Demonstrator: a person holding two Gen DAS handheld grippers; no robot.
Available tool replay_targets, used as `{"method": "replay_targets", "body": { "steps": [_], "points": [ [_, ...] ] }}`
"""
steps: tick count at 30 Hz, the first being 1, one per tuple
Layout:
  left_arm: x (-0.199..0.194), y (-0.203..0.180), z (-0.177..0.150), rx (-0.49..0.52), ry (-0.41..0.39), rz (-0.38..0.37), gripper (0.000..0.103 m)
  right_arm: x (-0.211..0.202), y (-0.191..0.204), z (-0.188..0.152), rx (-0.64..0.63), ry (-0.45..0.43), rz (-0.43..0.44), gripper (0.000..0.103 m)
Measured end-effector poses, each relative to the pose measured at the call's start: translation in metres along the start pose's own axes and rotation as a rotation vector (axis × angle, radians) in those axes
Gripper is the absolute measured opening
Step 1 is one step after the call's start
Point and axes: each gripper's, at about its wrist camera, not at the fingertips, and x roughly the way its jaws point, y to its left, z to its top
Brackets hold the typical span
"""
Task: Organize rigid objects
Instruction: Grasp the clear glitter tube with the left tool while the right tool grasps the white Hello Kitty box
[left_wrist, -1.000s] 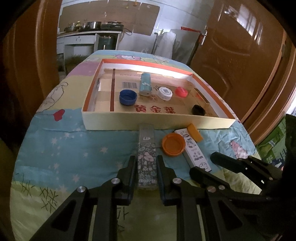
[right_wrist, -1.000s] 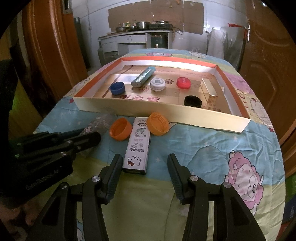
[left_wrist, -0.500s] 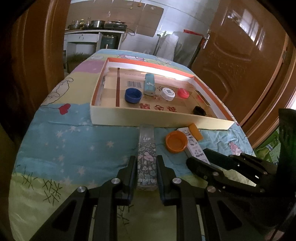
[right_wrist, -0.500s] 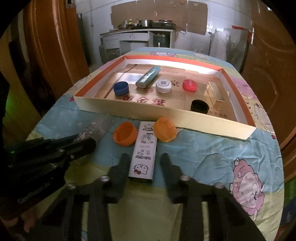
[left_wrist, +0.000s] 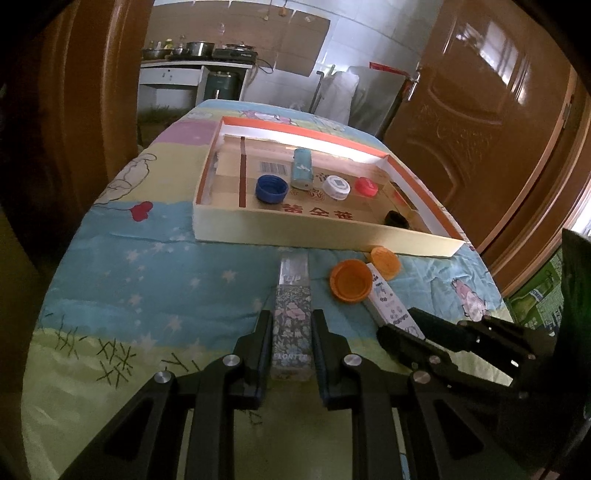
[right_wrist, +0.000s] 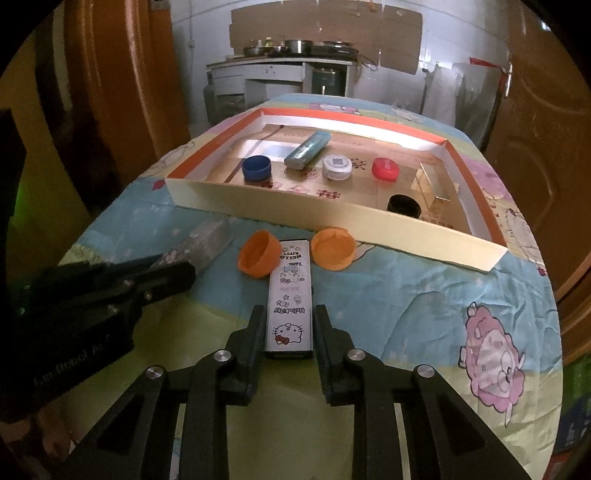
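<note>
Left wrist view: the left gripper (left_wrist: 290, 332) clamps a floral-patterned flat box (left_wrist: 291, 325) near the cartoon-print bedspread's (left_wrist: 155, 273) front edge; its near end is hidden between the fingers. Right wrist view: the right gripper (right_wrist: 289, 326) grips a white Hello Kitty box (right_wrist: 289, 308), whose far end touches two orange plastic caps (right_wrist: 258, 253).

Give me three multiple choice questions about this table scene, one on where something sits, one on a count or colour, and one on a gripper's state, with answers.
1. Where is the black cap?
A. inside the tray
B. on the quilt
C. in a gripper

2. How many orange caps lie outside the tray?
A. one
B. two
C. four

3. What is the right gripper doing?
A. hanging open above the tray
B. closed on the Hello Kitty box
C. holding a blue cap

Answers: 1 A, it sits within the tray walls. 2 B, one orange cap on each side of the box, the other here. 3 B, both fingers press the box's sides.
</note>
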Motion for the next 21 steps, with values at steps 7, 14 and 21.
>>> {"method": "replay_targets", "body": {
  "steps": [7,14,21],
  "points": [
    [-0.012,-0.001,-0.001,0.002,-0.021,0.004,0.02,-0.013,0.001,-0.007,0.004,-0.013,0.005,0.026],
    [-0.026,-0.007,0.002,0.013,-0.05,0.001,0.02,-0.029,0.0,-0.006,0.009,-0.044,0.005,0.026],
    [-0.035,-0.011,0.003,0.019,-0.067,-0.003,0.02,-0.041,0.0,-0.009,0.015,-0.061,0.01,0.026]
  ]
}}
